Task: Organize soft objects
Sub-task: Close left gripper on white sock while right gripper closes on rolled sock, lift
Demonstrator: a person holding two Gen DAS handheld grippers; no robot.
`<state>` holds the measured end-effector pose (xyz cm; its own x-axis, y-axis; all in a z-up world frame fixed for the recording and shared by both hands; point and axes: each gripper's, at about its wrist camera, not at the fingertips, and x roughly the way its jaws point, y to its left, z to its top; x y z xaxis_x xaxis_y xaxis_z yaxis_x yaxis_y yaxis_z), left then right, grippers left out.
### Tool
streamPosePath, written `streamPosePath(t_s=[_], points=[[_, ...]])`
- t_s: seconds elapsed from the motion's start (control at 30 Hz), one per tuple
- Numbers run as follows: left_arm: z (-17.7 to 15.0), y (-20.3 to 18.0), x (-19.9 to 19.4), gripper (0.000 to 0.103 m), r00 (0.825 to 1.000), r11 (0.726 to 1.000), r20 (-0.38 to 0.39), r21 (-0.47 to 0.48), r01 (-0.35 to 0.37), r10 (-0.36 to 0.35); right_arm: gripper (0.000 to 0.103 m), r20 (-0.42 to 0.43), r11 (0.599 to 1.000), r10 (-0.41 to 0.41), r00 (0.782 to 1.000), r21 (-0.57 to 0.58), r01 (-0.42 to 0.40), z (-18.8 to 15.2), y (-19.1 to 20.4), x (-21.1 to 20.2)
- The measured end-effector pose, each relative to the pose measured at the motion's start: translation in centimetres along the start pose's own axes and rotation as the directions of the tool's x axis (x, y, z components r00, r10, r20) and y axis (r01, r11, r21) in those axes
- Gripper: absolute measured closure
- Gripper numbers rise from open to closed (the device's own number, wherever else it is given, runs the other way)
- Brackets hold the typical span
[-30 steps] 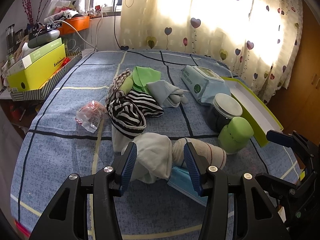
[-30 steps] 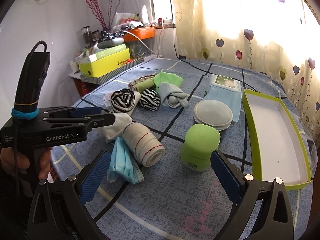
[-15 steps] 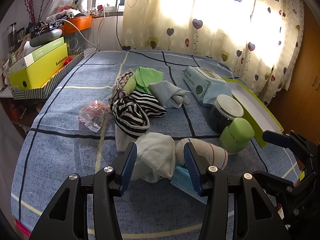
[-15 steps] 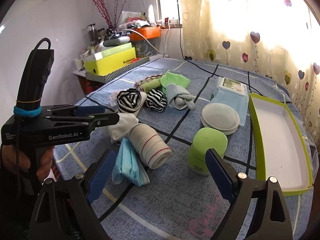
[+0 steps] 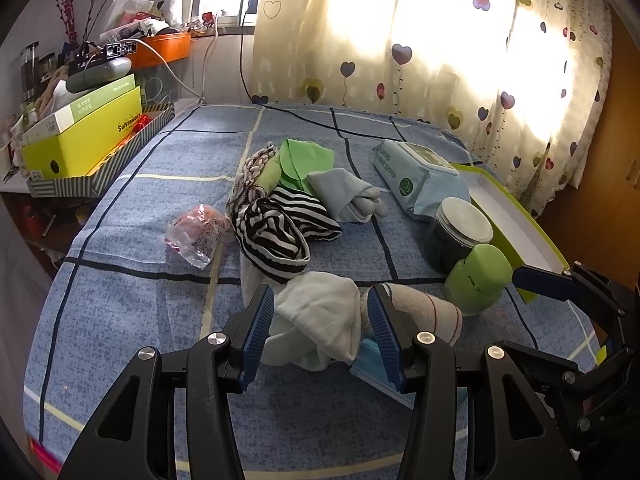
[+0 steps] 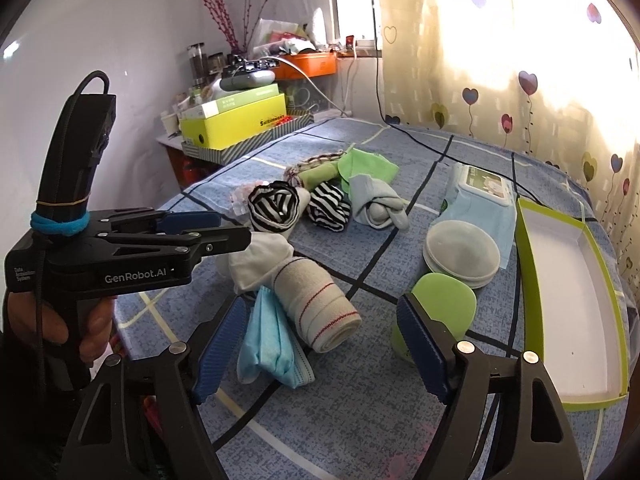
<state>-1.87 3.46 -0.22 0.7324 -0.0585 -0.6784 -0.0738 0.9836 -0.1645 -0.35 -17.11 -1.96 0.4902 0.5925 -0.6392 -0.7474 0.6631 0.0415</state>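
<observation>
**Rolled cloth lies between my right tongs, long axis slanting across them**

I work over the blue checked bedspread [image 6: 360,432], which carries everything; along its right edge sits the shallow lime-green tray with a white inside [image 6: 576,320], empty as far as I can see, and I judge it the likely home for the soft things.

Nearest me is the beige rolled cloth with thin red stripes [image 6: 316,308]. It lies ahead of my right tongs [image 6: 320,344], a little left of their midline, its long axis running from far-left to near-right, so the roll lies aslant to the gap rather than square across it. My right tongs have just been closing yet stand fairly wide; the roll's near end and the folded light-blue face mask [image 6: 268,344] beside it lie within the gap, and neither pad presses anything. The squat green plastic bottle [image 6: 440,312] sits just behind my right-hand pad, so I judge that closing here risks nudging it.

My left tongs [image 5: 320,328] hold the bundled white sock [image 5: 320,320] that touches the roll's far end, jaws at middling width with both pads against it.
</observation>
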Motion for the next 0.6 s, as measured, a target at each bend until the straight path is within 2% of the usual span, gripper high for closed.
streamPosePath(t_s=[0.6], points=[[0.1,1.7,0.5,0.053,0.999,0.998,-0.005,-0.041,0.046,-0.046,0.025,-0.036,0.999,0.018,0.999,-0.027,-0.019,1.4,0.1,2.4]])
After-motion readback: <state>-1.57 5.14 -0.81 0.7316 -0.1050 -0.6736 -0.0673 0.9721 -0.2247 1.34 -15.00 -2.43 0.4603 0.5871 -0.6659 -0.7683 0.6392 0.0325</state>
